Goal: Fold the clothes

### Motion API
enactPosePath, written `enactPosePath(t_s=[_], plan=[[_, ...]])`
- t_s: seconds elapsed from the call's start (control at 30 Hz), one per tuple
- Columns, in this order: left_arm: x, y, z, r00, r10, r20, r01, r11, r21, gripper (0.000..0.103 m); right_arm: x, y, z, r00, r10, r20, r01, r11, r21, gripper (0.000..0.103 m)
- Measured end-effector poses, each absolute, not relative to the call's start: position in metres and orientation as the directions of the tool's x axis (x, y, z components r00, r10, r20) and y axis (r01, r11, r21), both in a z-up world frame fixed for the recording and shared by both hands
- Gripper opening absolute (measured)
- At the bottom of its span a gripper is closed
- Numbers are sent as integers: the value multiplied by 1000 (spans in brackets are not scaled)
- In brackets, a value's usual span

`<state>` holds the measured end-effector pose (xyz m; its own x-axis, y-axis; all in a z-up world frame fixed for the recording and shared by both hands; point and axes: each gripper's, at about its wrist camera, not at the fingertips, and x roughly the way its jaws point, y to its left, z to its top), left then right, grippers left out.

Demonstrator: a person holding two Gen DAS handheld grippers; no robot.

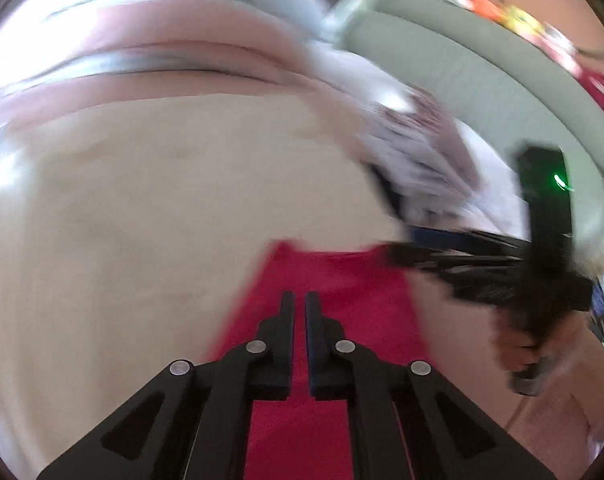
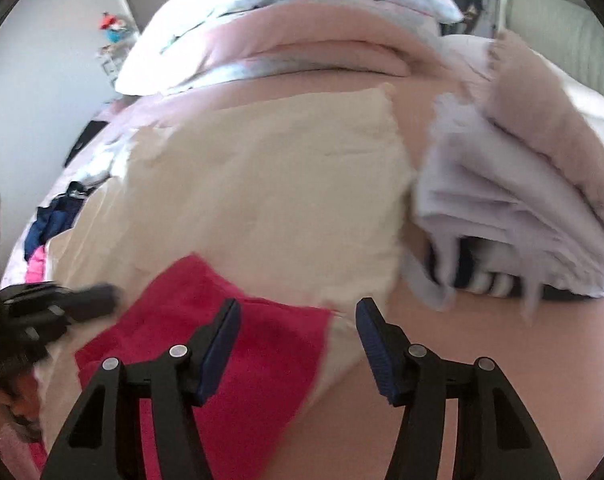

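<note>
While my left claw (image 1: 298, 300) is almost pressed together over the red cloth (image 1: 342, 280), I cannot tell if it pinches. My right claw (image 2: 297, 312) is spread wide above the cloth's corner, so I should keep the edges lined up.

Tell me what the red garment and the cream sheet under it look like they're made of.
Red garment: looks like matte knit cotton or fleece, slightly fuzzy and without sheen, though blur leaves the weave unclear. Cream sheet: seems thin woven cotton, matte, with soft shallow creases.
</note>
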<state>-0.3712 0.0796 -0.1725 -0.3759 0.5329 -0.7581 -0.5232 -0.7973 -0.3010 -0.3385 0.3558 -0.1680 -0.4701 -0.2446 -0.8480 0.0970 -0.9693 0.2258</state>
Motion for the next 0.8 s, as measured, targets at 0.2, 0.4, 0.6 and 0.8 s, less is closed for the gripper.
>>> enactPosePath(t_s=[0.2,0.4,0.6,0.8], plan=[[-410,109,-196,-378,401,-835,-472,-859,-199,4,-350,366,-176,-461,-270,-845,54,-959,277,58],[-400,116,-182,-350,506,-788,-534,-799,-276,4,-345,374,-142,-541,-226,-810,67,-972,227,58],[-426,161,-194,-297,457,-838,-560,-794,-235,5,-355,394,-151,-527,-196,-827,-1,-973,231,58],[-453,192,-210,-220,444,-869,-563,-785,-258,4,-371,402,-173,-465,-283,-839,2,-948,319,58]])
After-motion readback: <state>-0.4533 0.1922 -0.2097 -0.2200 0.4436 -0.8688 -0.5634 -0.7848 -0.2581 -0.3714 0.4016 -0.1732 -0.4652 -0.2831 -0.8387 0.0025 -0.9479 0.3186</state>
